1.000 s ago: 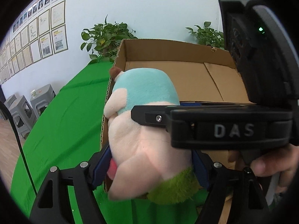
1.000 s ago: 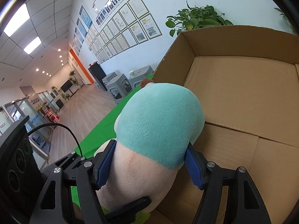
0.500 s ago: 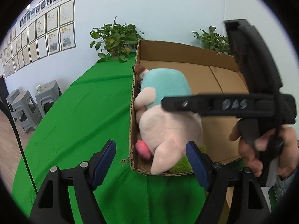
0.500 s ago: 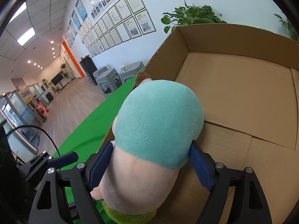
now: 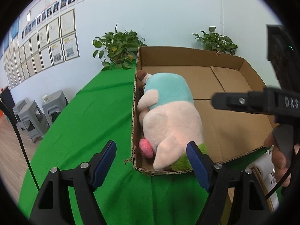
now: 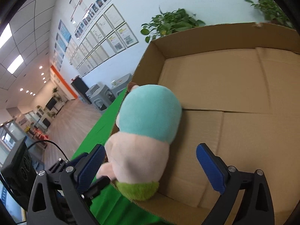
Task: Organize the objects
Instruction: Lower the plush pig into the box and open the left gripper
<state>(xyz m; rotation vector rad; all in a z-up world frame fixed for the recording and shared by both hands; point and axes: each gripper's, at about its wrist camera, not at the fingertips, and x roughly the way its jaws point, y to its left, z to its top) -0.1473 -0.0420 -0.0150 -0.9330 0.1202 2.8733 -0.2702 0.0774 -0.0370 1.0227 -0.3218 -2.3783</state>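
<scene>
A plush toy (image 5: 168, 116), pink with a teal back and a green base, lies in the near left corner of an open cardboard box (image 5: 187, 53) on the green table. My left gripper (image 5: 150, 155) hovers open in front of the box's near wall, holding nothing. Held by a hand, my right gripper (image 6: 151, 155) is over the box's front edge with its jaws opening. The plush toy (image 6: 148, 123) sits between its blue pads, and the right pad stands well clear of it. One black finger of the right gripper (image 5: 253, 103) reaches in from the right in the left wrist view.
The box's floor (image 6: 243, 131) right of the toy is bare cardboard. Two potted plants (image 5: 120, 50) stand behind the box. Grey stools (image 5: 35, 116) stand left of the table (image 5: 90, 112). A white object (image 5: 266, 165) lies at the near right. A black cable (image 5: 16, 131) hangs at left.
The left gripper drew back from the toy, which now lies in the box. The right gripper's jaws widened off the toy and pulled back toward the box's front edge.
</scene>
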